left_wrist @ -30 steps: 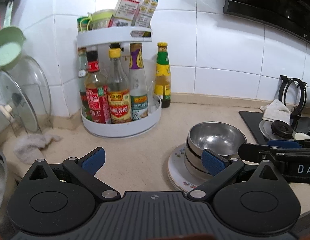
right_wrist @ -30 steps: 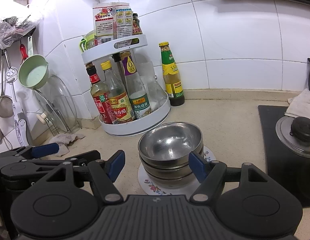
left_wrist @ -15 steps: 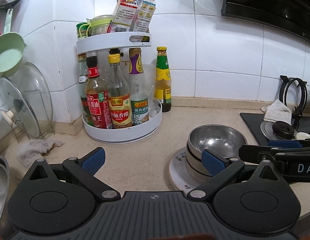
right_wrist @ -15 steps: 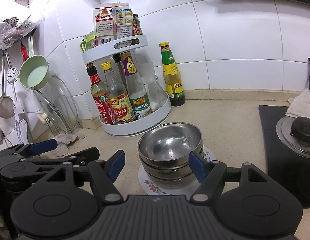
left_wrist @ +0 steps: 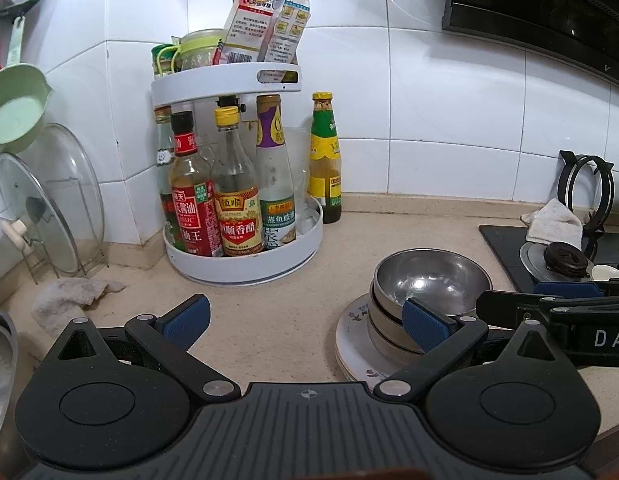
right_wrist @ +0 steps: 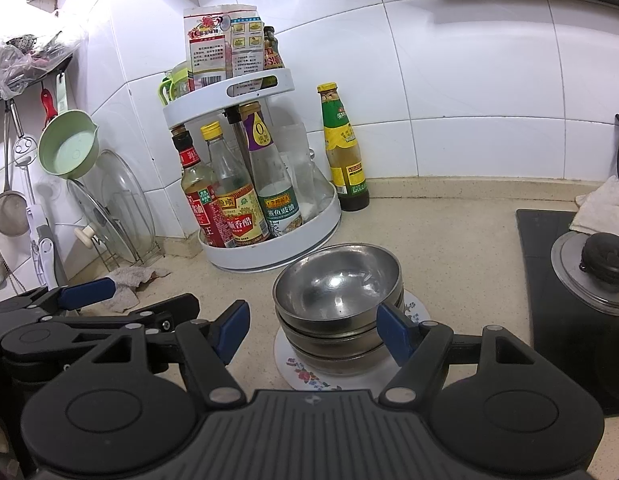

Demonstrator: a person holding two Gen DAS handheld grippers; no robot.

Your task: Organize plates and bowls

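Note:
A stack of steel bowls stands on white floral plates on the beige counter. My left gripper is open and empty, with the stack just behind its right finger. My right gripper is open and empty, low in front of the stack, its right fingertip close to the bowls' side. The right gripper's body shows in the left view, right of the bowls. The left gripper's body shows in the right view, left of them.
A white two-tier rack of sauce bottles stands in the corner, a green-labelled bottle beside it. Glass lids lean in a wire rack at left, a rag below. A black hob with a pot lid lies right.
The left gripper has tilted up and drawn back a little, so the rack and bowls sit lower in its view. The right gripper has hardly moved. Both stay open.

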